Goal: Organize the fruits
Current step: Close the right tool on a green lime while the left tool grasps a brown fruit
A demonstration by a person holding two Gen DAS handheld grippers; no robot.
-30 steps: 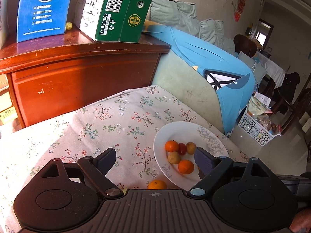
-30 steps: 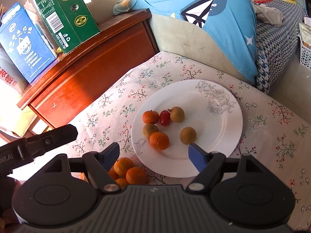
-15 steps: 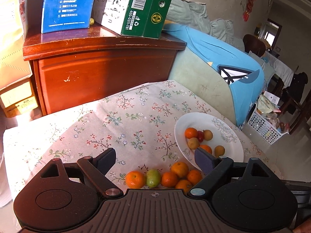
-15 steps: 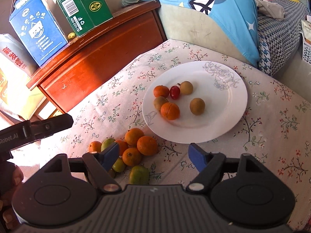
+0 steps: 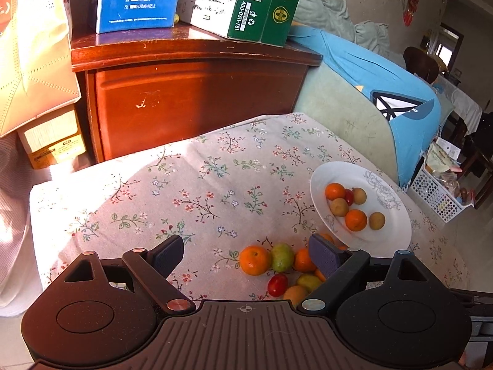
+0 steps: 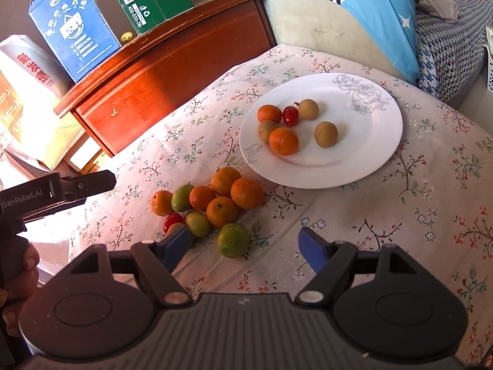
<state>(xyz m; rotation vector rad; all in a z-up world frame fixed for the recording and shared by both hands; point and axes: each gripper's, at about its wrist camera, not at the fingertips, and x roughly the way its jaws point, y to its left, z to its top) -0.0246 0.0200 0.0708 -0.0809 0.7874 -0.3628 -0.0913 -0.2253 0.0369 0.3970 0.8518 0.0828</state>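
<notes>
Both grippers hang with fingers spread wide and nothing between the pads, above a loose pile of fruit [image 6: 212,206] on a flowered cloth [image 5: 172,197]. The right gripper [image 6: 243,248] looks down on the whole pile just ahead of its left finger: oranges, green fruits and a red one, touching one another, with one green-orange fruit [image 6: 232,240] nearest, in the gap between the fingers. The left gripper [image 5: 246,254] sees only part of that pile [image 5: 277,265], crowded against its right finger, which hides several pieces. Only the right view shows the left tool itself, a dark body [image 6: 58,186] at the left edge gripped by a hand [image 6: 18,280]. The white plate [image 6: 363,141], with a rose outline on its rim, lies beyond the pile and ahead of the right gripper's fingers; on it are two oranges, a small red fruit and three brownish round ones, one of these apart from the rest. In the left view the plate [image 5: 391,228] sits past the right finger. Behind the cloth stands a red-brown wooden cabinet [image 5: 191,98] bearing a blue carton [image 5: 135,0] and a green box [image 5: 255,3]. Right of it is a sofa with a blue cover [image 5: 379,83]. Only the left view takes in a white basket [image 5: 437,194] on the floor and a far doorway; only the right shows a checked fabric [image 6: 453,43].
</notes>
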